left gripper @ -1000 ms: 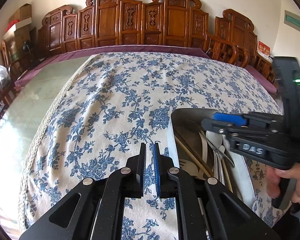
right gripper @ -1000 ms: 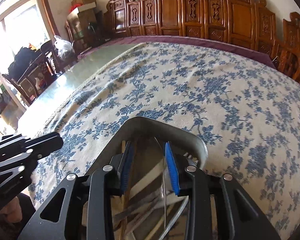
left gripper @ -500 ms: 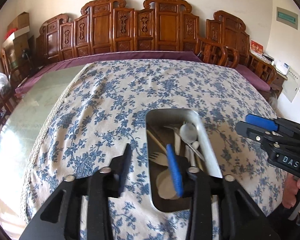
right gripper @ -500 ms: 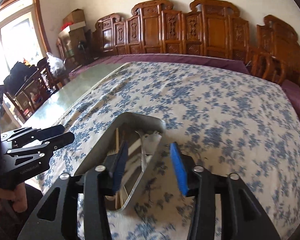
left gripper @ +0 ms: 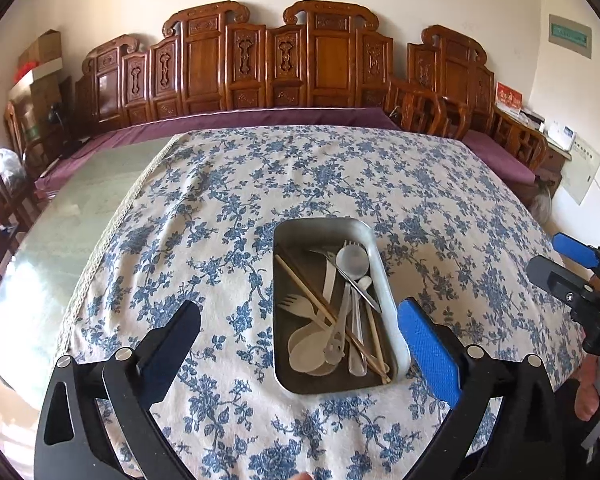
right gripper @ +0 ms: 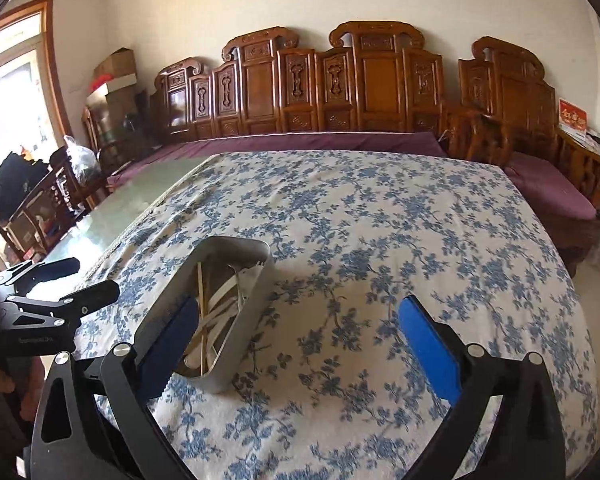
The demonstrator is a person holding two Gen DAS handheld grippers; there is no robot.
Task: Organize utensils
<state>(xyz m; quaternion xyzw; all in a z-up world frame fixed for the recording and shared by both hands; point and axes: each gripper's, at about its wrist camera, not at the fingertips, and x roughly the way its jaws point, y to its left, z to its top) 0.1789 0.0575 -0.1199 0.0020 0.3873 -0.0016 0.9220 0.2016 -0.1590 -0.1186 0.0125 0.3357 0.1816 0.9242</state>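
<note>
A metal tray (left gripper: 386,280) sits on the blue-flowered tablecloth (left gripper: 260,184). In it lie a metal spoon (left gripper: 353,261), a white plastic fork (left gripper: 298,304), a white spoon (left gripper: 306,354), wooden chopsticks (left gripper: 312,294) and other cutlery, all mixed. My left gripper (left gripper: 300,344) is wide open, raised over the near end of the tray. My right gripper (right gripper: 300,340) is wide open and empty, to the right of the tray (right gripper: 256,292). Each gripper shows at the edge of the other's view.
The cloth covers the right part of a large table; a bare green glass top (left gripper: 60,232) lies to the left. Carved wooden chairs (left gripper: 324,60) line the far edge. More chairs and bags (right gripper: 40,200) stand at the far left.
Both grippers pulled back and up from the tray and opened wide; the left was shut a second ago. The right gripper moved away from above the tray to its right.
</note>
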